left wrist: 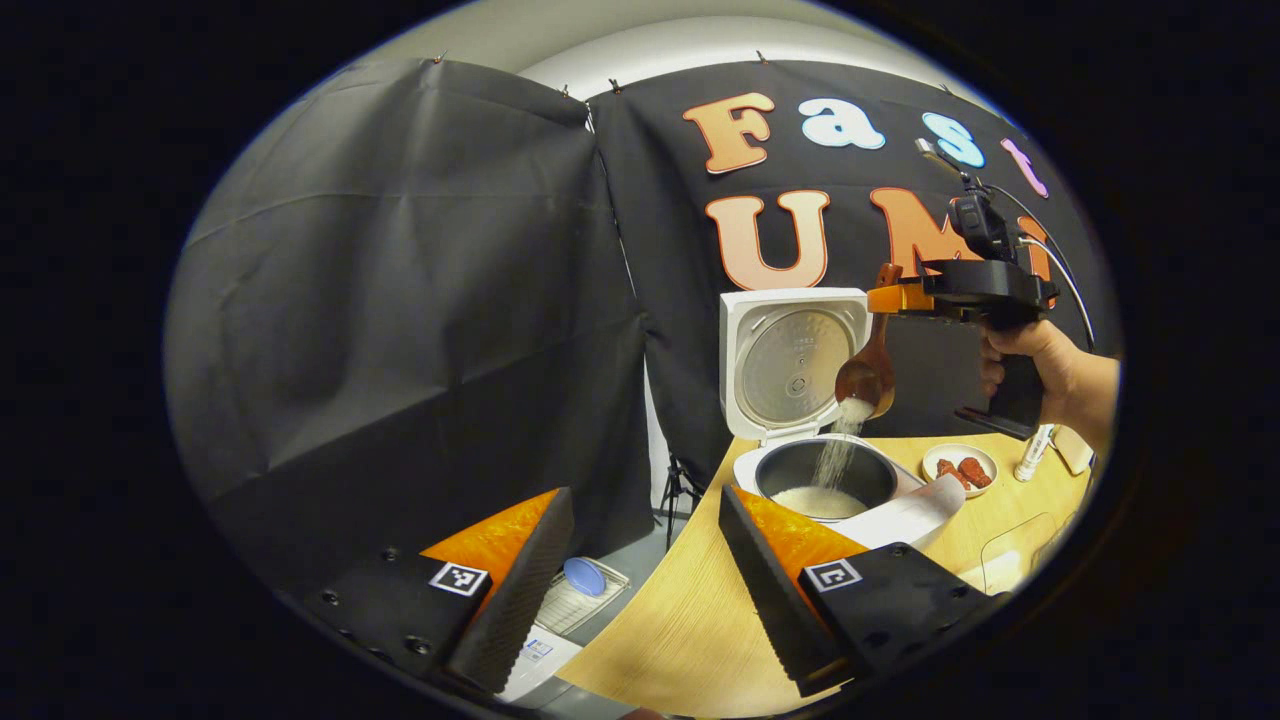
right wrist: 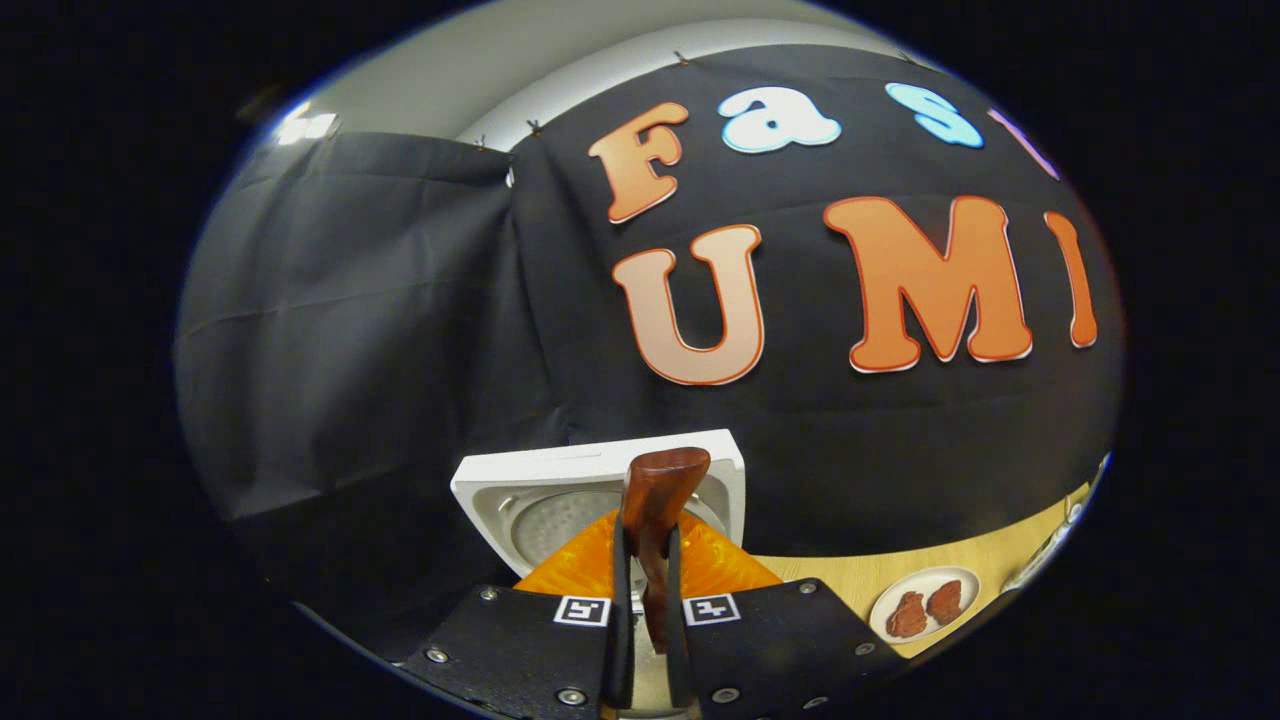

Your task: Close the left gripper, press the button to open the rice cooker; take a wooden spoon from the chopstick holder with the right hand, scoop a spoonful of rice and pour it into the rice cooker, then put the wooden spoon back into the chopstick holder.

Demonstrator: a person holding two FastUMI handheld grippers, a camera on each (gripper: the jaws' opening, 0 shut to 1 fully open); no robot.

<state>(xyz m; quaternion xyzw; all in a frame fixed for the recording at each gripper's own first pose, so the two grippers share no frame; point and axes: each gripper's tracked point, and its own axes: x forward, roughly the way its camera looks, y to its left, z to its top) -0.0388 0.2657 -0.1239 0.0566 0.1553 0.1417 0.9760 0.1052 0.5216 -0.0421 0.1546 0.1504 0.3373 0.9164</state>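
The right tool (right wrist: 645, 600) is clamped on the handle of the wooden spoon (right wrist: 655, 520), both fingers pressing it at the bottom centre of the right gripper view, the handle's end poking up between them in front of the cooker's raised lid (right wrist: 560, 480). Over in the left gripper view that same right tool (left wrist: 893, 298) sits at the right of the frame, held in a hand (left wrist: 1050, 375), with the wooden spoon (left wrist: 868, 370) hanging down from it, bowl tipped low, and a stream of rice (left wrist: 835, 455) falling from the bowl into the rice cooker (left wrist: 830, 480) just below. The lid (left wrist: 790, 360) stands upright behind the pot, and a pale heap of rice lies at the bottom of the inner pot. The left tool (left wrist: 645, 590) is at the bottom of its own view with its fingers wide apart, gripping nothing, hanging over the near edge of the wooden counter (left wrist: 680, 610). Right of the cooker on the counter sits a small white plate (left wrist: 960, 465) with two reddish-brown pieces of food; the plate (right wrist: 925, 605) shows again at the lower right of the right gripper view. A small white bottle (left wrist: 1030, 455) stands just beyond the plate, near the hand. Lower down, left of the counter, a blue oval thing (left wrist: 585, 577) lies on a tray on the floor.
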